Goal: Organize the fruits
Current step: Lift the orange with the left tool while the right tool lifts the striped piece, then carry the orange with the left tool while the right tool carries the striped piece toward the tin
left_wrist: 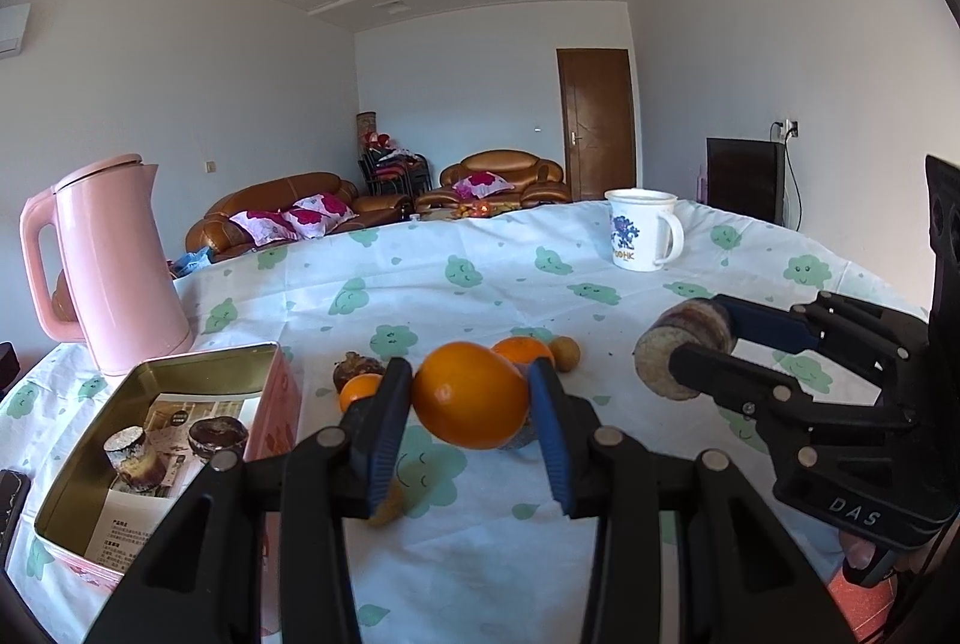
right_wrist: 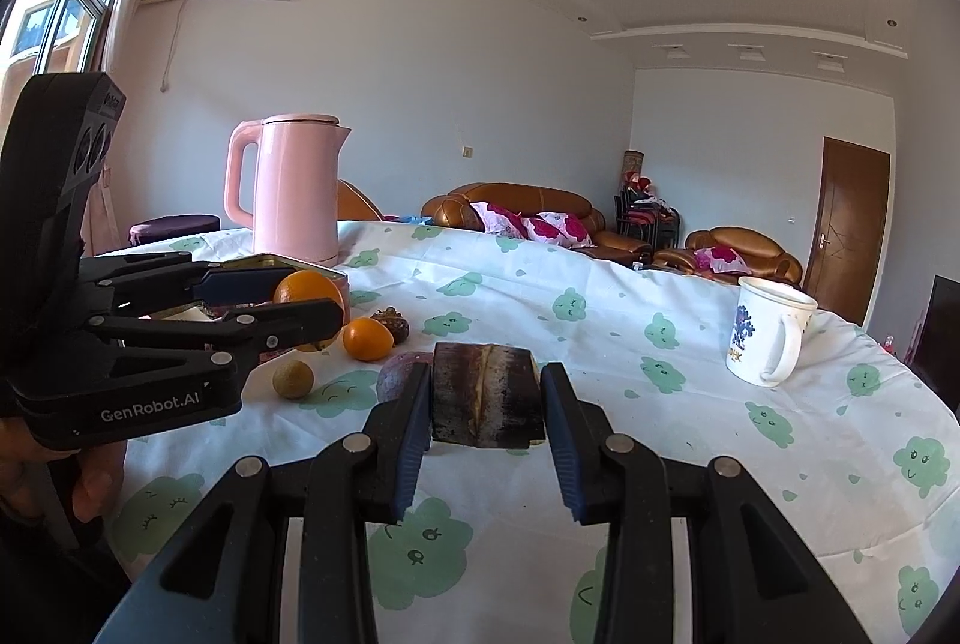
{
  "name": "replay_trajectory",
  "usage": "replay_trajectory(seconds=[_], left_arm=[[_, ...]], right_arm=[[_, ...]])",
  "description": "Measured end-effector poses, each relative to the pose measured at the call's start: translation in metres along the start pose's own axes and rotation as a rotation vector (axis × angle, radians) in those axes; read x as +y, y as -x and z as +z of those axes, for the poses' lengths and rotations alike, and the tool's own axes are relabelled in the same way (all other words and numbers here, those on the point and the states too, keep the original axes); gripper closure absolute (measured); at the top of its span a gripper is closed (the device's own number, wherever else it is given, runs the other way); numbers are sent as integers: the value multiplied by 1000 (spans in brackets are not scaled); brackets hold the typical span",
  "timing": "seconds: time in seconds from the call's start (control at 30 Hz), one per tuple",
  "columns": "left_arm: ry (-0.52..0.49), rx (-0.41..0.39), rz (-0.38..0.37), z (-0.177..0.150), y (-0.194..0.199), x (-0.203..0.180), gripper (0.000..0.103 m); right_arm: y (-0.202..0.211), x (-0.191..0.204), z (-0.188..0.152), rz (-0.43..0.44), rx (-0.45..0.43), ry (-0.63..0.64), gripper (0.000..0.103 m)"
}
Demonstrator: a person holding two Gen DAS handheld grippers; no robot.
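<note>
My left gripper point(left_wrist: 471, 404) is shut on a large orange point(left_wrist: 471, 395), held a little above the tablecloth. In the right wrist view this gripper point(right_wrist: 307, 296) and its orange point(right_wrist: 306, 287) hang in front of the tin point(right_wrist: 270, 260). My right gripper point(right_wrist: 486, 392) is shut on a dark brown cut chunk point(right_wrist: 483, 395) with a pale seam; in the left wrist view that chunk point(left_wrist: 684, 350) shows a pale round end. The open metal tin point(left_wrist: 210, 353) holds two similar chunks point(left_wrist: 135, 455). Loose on the cloth lie a smaller orange point(right_wrist: 369, 338), a small tan round fruit point(right_wrist: 293, 379), a purple fruit point(right_wrist: 396, 374) and a dark spiky-topped fruit point(right_wrist: 390, 323).
A pink kettle point(left_wrist: 114, 266) stands behind the tin at the left. A white mug point(left_wrist: 642, 230) with a blue print sits at the far right of the round table point(left_wrist: 480, 554). A hand point(right_wrist: 90, 488) holds the left tool. Sofas and a door lie beyond.
</note>
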State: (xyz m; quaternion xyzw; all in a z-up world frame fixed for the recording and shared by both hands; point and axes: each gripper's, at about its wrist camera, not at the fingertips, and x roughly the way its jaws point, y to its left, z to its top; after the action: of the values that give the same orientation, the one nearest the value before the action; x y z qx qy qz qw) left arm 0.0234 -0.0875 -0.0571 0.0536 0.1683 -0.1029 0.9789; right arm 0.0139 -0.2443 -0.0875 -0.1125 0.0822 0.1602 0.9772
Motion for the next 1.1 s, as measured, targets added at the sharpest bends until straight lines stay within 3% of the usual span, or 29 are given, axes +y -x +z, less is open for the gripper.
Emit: replay_trajectory(seconds=[0.73, 1.1], left_arm=[[-18, -94, 60, 9, 20, 1, 61], [-6, -115, 97, 15, 31, 12, 61]], right_arm=[[13, 3, -1, 35, -87, 21, 64], [15, 11, 14, 57, -104, 37, 64]])
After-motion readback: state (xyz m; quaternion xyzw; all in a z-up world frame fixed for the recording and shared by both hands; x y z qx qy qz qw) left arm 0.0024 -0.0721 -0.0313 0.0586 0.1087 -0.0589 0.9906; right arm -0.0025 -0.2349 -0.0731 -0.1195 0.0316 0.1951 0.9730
